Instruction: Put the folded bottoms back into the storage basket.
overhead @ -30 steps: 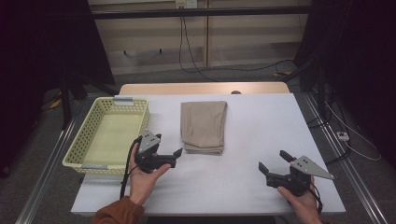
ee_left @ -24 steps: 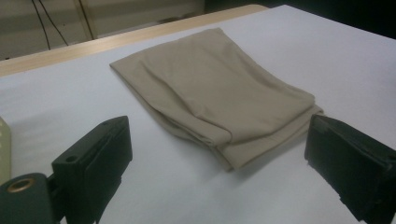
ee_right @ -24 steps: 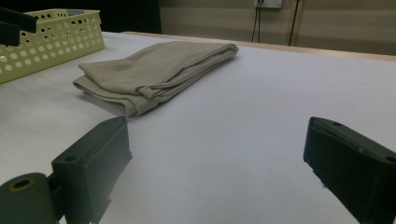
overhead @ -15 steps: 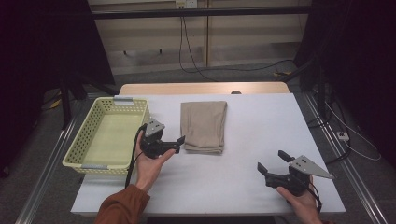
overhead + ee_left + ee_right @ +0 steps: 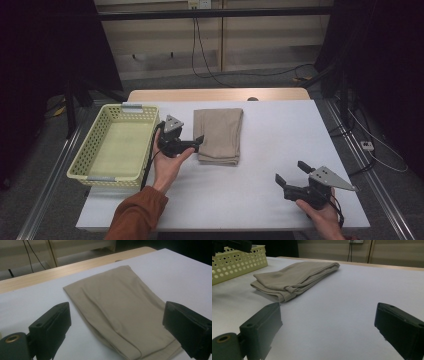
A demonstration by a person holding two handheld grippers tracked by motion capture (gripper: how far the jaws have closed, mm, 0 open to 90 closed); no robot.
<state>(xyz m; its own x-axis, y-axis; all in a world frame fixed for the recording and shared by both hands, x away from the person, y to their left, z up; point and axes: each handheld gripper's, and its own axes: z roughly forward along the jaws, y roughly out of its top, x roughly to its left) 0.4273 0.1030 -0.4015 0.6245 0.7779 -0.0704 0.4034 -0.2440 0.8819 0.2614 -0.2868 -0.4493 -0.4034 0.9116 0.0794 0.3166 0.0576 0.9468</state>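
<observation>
Left gripper (image 5: 196,143) jaws spread wide, nothing between them, nose now just at the left edge of the folded beige trousers (image 5: 219,135). Compared with a second ago it has travelled from about 7 o'clock of the cloth, near the table's front, up and across to the cloth's 9 o'clock side; the hand (image 5: 167,165) and rust-coloured sleeve (image 5: 135,215) stretched forward with it. In the left gripper view the trousers (image 5: 122,312) sit squarely between the two black jaws, near hem toward the camera, so the approach looks lined up for a pinch on the folded edge. Can't tell whether the lower jaw already touches the fabric.

Right gripper (image 5: 290,182) also apart and holding nothing, parked at about 5 o'clock of the trousers, well apart from them. It hasn't shifted over the same second. Its own view has the trousers (image 5: 294,277) far ahead across bare table.

Trousers lie flat on the white table (image 5: 280,135), mid-table, long axis running 12 to 6 o'clock, unchanged in shape or place. Yellow perforated basket (image 5: 80,167) sits at their 9 o'clock, near but not touching, nothing visible inside.

My read: reach phase nearly done, grasp not yet made. Next move needs the left jaws lowered around the edge layers and closed; risk is catching only the top layer and unfolding the stack.
</observation>
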